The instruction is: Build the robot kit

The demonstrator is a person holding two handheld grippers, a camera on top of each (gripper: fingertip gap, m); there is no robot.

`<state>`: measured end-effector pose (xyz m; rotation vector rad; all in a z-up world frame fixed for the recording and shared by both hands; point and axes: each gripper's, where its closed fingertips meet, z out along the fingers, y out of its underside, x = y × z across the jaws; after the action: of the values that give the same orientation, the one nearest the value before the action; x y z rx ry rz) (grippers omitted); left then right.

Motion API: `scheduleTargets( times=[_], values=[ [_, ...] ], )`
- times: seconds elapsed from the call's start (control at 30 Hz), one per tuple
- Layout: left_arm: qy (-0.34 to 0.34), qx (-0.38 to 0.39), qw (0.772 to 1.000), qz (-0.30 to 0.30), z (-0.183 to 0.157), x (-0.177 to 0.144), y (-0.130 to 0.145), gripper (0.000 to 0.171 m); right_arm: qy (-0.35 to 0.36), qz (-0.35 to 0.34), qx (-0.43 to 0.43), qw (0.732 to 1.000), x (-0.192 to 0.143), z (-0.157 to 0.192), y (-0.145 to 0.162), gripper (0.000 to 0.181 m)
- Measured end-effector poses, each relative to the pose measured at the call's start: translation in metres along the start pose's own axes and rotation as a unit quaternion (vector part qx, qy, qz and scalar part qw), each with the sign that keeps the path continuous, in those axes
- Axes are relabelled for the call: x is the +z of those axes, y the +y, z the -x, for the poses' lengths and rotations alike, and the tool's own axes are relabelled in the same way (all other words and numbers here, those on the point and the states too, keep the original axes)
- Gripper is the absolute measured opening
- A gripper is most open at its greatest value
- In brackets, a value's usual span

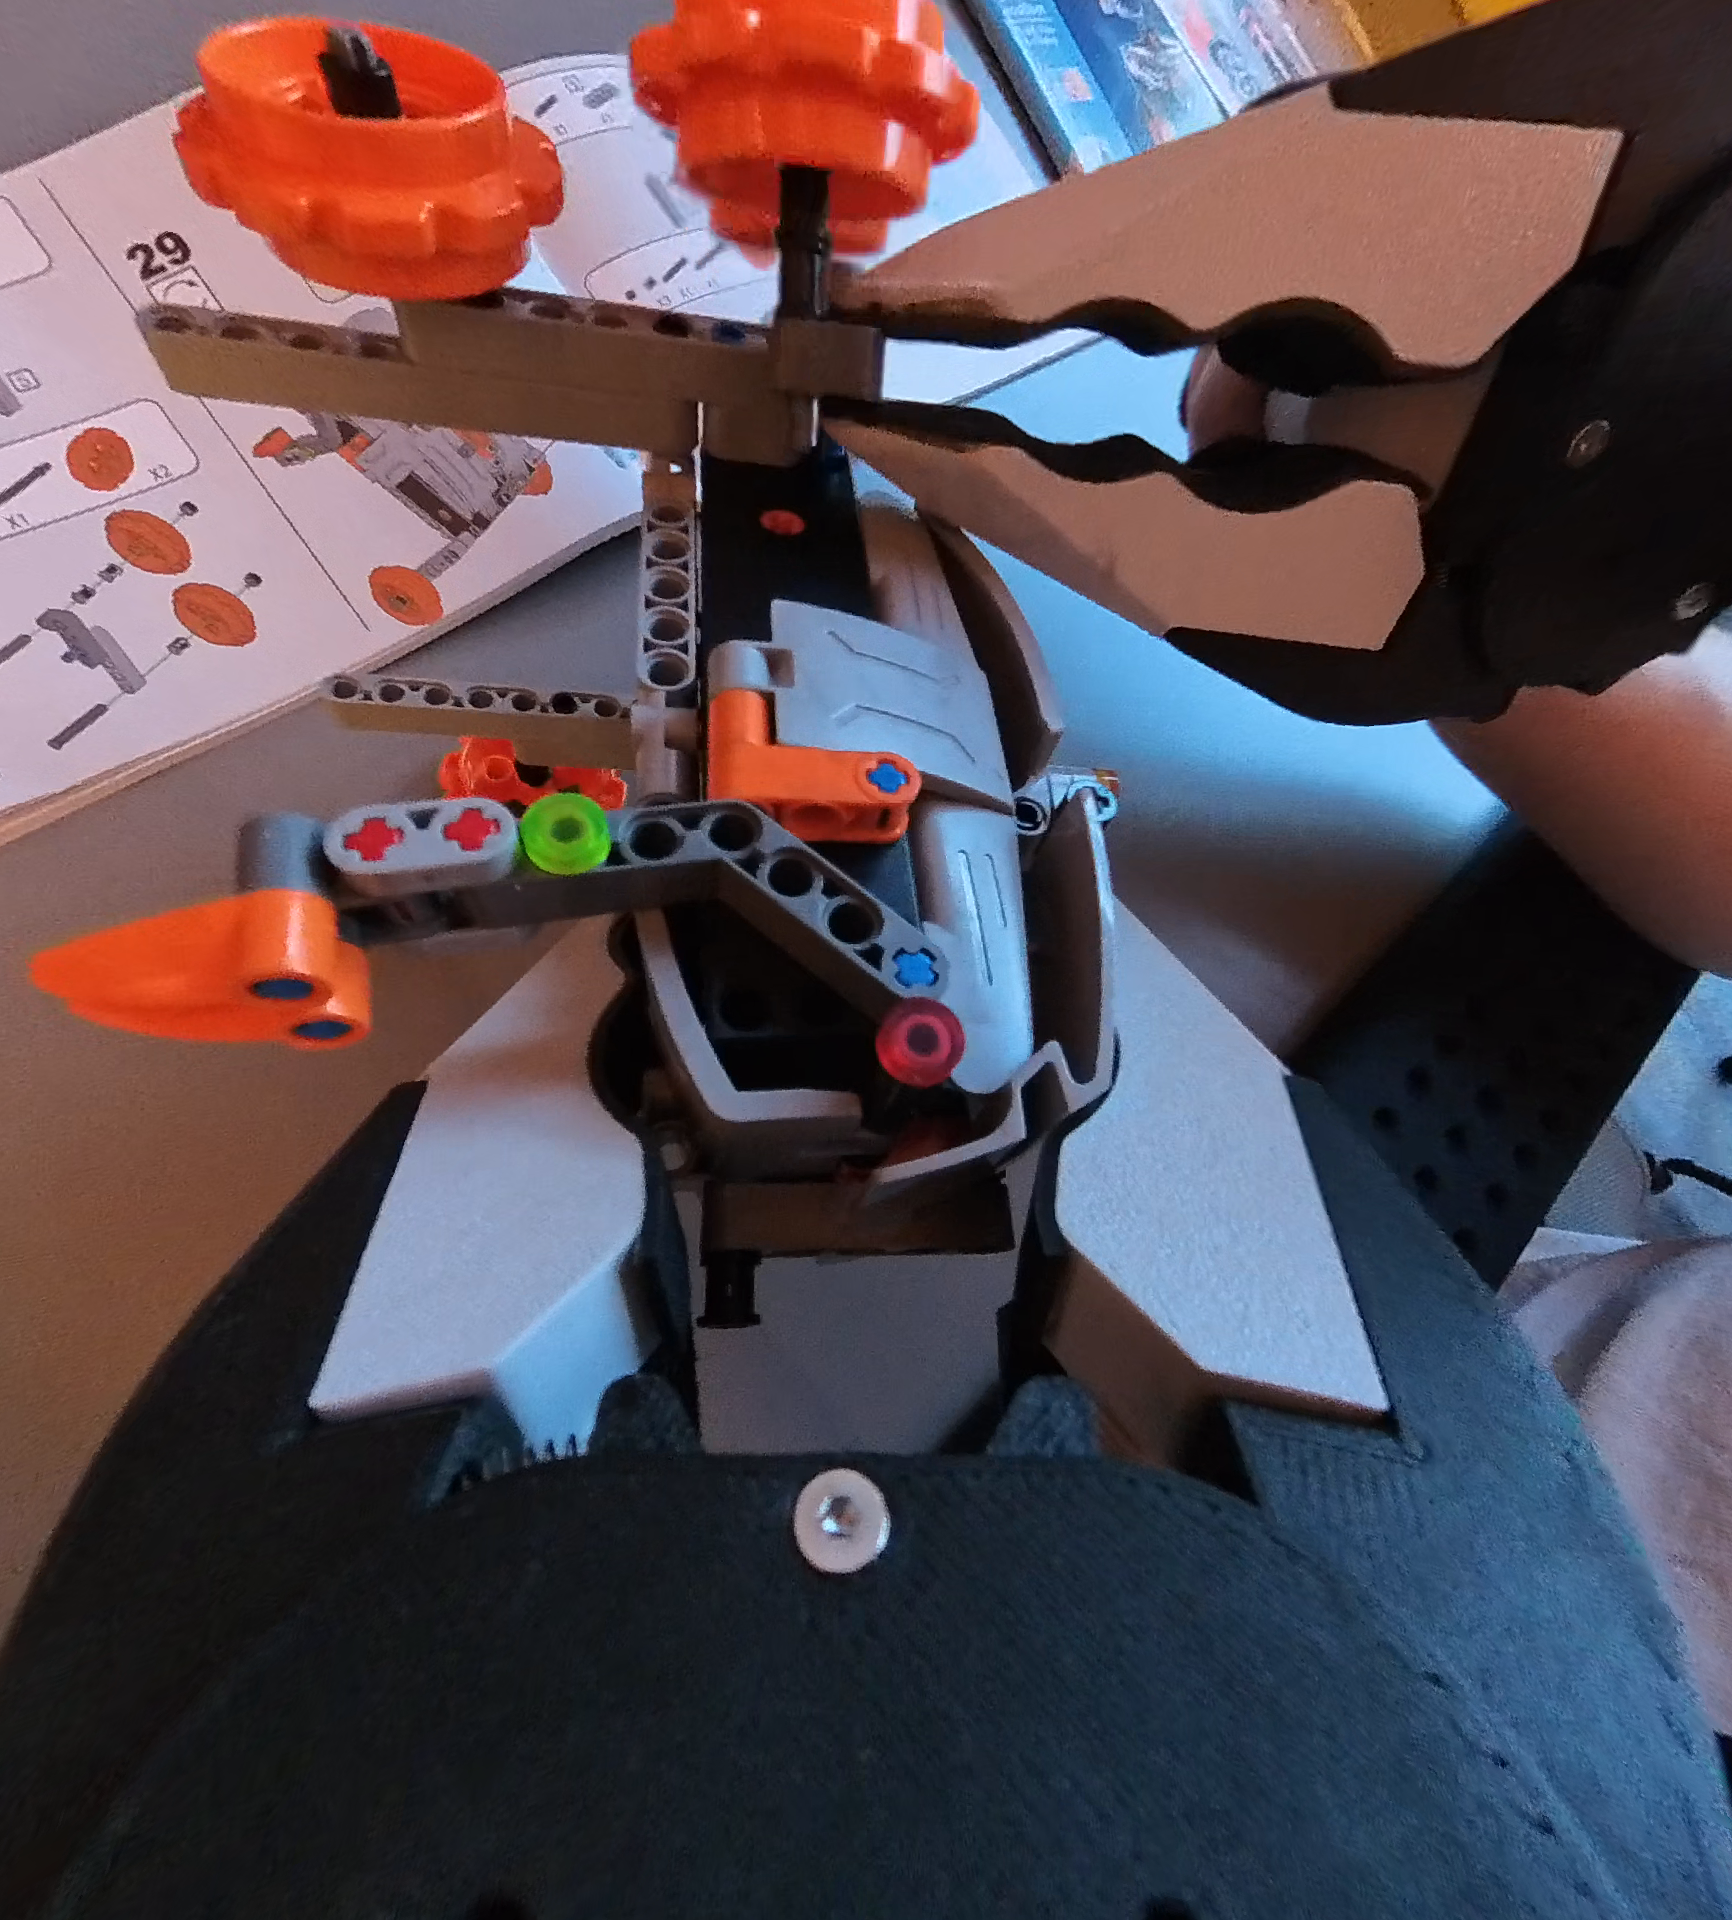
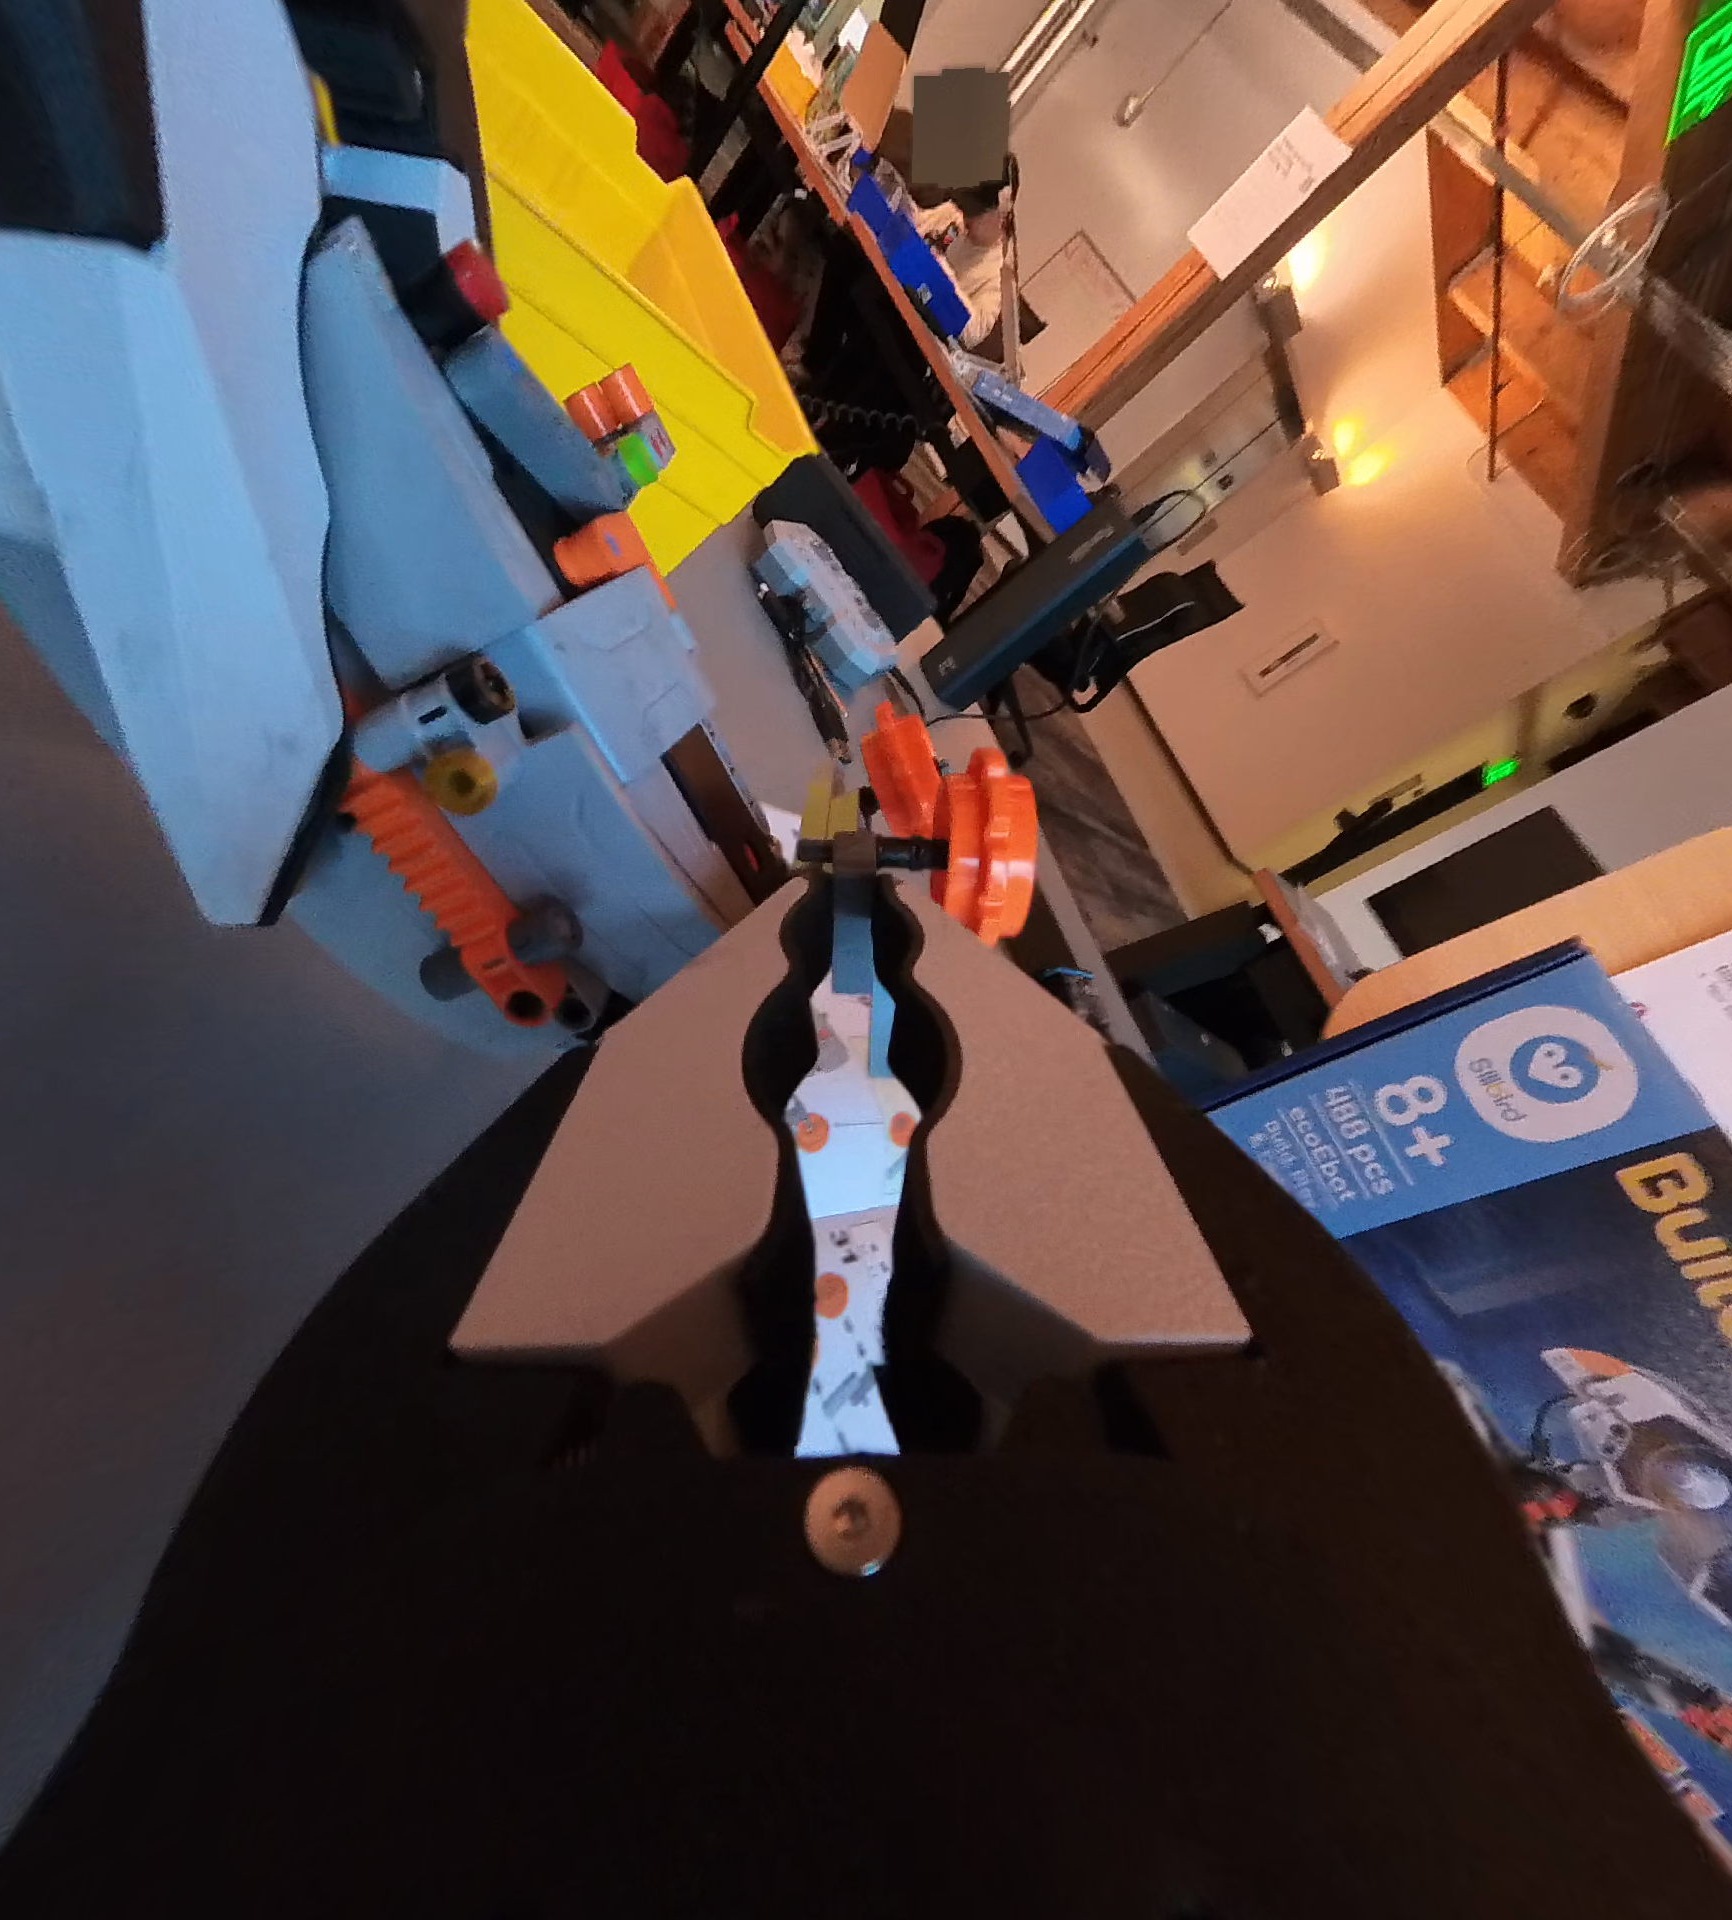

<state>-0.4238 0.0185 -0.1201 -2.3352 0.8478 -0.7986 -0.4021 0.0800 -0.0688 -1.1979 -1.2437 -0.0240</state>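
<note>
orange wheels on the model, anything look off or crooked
Yes. The two orange wheels on the grey beam sit at different tilts, the left one showing its open cup. The right gripper pinches the beam's end.

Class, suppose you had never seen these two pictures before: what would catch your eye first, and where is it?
The grey and orange brick model stands out, clamped in the left tool. At its far end, two orange wheels sit on a grey beam, which the right tool pinches. An open instruction booklet lies behind.
</note>
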Motion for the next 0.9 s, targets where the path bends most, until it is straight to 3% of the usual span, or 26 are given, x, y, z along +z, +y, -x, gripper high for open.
scheduleTargets(
  times=[0.1, 0.27, 0.57, 0.9],
  values=[
    [0.002, 0.000, 1.000, 0.002, -0.0003, 0.0001, -0.0005, 0.077, 0.008, 0.000, -0.021, 1.000, 0.0000, -0.0013, 0.0027, 0.008],
    [0.039, -0.016, 0.999, -0.012, -0.0069, 0.0005, -0.0042, 0.077, -0.001, -0.025, 0.045, 0.999, -0.0039, -0.0062, -0.0030, 0.008],
    [0.011, 0.000, 1.000, 0.005, -0.0043, 0.0014, -0.0027, 0.077, -0.005, -0.024, 0.007, 1.000, -0.0061, -0.0019, -0.0042, 0.008],
    [0.012, 0.004, 1.000, 0.006, -0.0036, 0.0018, -0.0023, 0.077, -0.024, -0.050, 0.081, 0.995, -0.0073, -0.0008, 0.0013, 0.008]
  ],
)
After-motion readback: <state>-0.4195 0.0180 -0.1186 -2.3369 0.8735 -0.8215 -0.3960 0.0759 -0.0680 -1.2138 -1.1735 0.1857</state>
